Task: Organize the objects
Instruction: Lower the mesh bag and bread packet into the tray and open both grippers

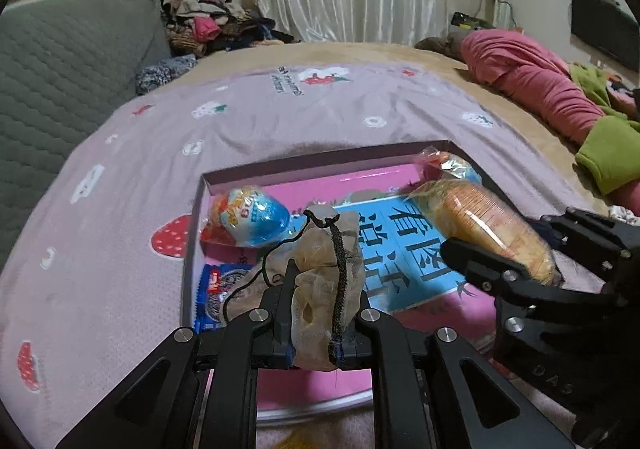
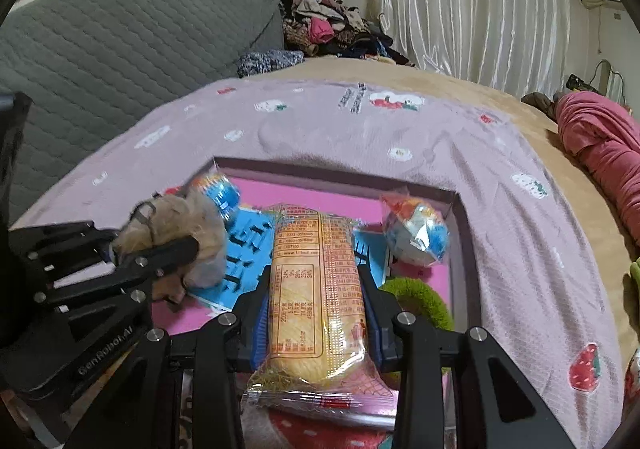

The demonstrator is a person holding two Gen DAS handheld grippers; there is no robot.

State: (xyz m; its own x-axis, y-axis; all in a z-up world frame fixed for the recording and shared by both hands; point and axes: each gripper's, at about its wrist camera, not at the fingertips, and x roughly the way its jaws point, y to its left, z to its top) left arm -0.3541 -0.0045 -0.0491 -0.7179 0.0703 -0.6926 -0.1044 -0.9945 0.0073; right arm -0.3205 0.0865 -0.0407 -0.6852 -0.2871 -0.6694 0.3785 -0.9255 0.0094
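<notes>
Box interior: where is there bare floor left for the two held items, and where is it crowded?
Inside the box, bare pink shows along the far wall between the two egg packs, and at the near edge by the blue card. The left side is crowded: egg pack over cookie packet. The green ring fills the right near corner.

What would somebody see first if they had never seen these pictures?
Probably the two black grippers, each holding something over the pink box on the bed: the left gripper squeezes a beige mesh pouch, and the right gripper clamps a long yellow snack pack. Next come the shiny blue-and-orange wrapped toys lying inside the box.
</notes>
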